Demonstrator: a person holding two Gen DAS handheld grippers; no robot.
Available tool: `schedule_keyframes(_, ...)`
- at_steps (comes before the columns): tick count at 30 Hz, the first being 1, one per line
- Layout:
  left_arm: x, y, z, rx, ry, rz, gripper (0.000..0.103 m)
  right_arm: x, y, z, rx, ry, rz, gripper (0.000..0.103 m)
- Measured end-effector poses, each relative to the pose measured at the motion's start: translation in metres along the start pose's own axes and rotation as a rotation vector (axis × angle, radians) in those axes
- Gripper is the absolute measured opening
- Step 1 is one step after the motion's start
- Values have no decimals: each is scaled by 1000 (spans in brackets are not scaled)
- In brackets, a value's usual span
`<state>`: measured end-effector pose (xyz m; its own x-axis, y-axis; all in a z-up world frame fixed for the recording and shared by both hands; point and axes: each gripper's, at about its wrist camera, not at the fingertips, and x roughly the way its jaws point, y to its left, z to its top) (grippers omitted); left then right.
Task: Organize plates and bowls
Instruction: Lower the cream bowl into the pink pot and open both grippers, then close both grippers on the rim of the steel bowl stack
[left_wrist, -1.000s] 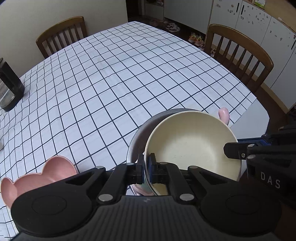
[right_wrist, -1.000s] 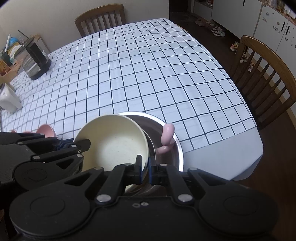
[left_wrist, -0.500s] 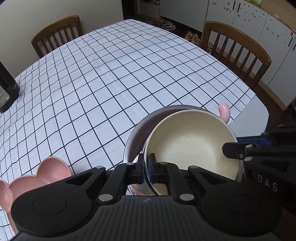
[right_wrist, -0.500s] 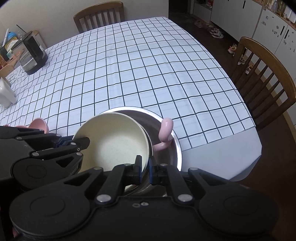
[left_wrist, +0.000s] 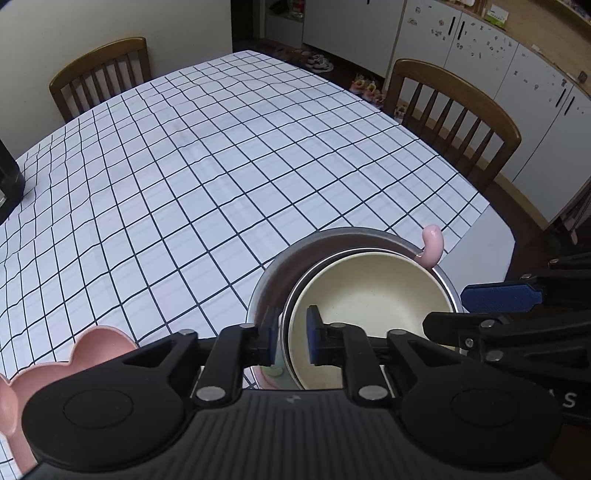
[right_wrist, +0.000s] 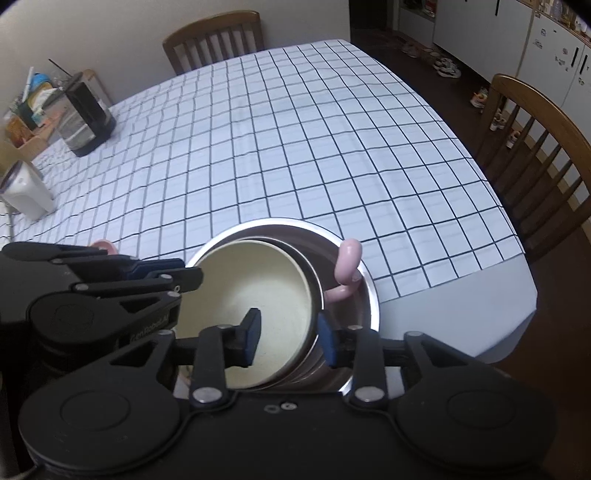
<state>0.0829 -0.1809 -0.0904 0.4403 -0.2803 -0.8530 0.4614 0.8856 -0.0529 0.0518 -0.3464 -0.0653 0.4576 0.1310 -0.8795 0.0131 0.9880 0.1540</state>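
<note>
A cream bowl (left_wrist: 369, 295) (right_wrist: 251, 295) rests inside a steel bowl (left_wrist: 273, 269) (right_wrist: 365, 284) near the table's front right corner. A pink piece with a curled end (left_wrist: 431, 245) (right_wrist: 347, 262) sticks up between the two bowls. My left gripper (left_wrist: 291, 334) straddles the cream bowl's near rim; its jaws are opening and the pads stand off the rim. My right gripper (right_wrist: 290, 339) straddles the opposite rim, also opening, with its pads clear of the bowl. Each gripper shows in the other's view, the left gripper (right_wrist: 159, 273) and the right gripper (left_wrist: 498, 299).
A pink flower-shaped dish (left_wrist: 55, 365) lies left of the bowls. Far left stand a black appliance (right_wrist: 86, 118) and a white container (right_wrist: 26, 192). Wooden chairs (left_wrist: 454, 114) (right_wrist: 214, 40) flank the checked tablecloth (left_wrist: 221, 166). The table edge (right_wrist: 480, 310) runs close to the steel bowl.
Both grippers were shut on the cream bowl's rim; their jaws have now parted. The cream bowl has sunk lower into the steel bowl.
</note>
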Motion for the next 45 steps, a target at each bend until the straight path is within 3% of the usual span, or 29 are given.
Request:
schedule_keyframes(1,-2,2,0,-2,-10,-2,28,-2,0,-1,0,-3,6,36)
schedule_keyframes(3,-6,6,1,-10,-29,2,54,-7,-1,-2,-4,-10,15,39)
schedule_keyframes(5,-9,11,2,-14,-50,10,62,-12,-3,-3,-4,-17,22,41)
schedule_keyframes(7,-10,16,5,-17,-53,14,63,-16,-5,-5,1,-20,26,48)
schedule_keyframes(11,-11,27,10,-28,-56,21,63,-23,-10,-11,17,-36,19,72)
schedule_keyframes(15,-8,40,14,-37,-59,25,70,-24,-18,-19,53,-24,26,79)
schedule_keyframes(31,33,67,25,9,3,42,70,2,-23,-59,161,62,45,80)
schedule_keyframes(44,61,64,35,32,58,-50,69,28,-18,-70,259,89,96,68)
schedule_keyframes(45,62,64,36,30,62,-59,65,30,-18,-70,266,91,97,66)
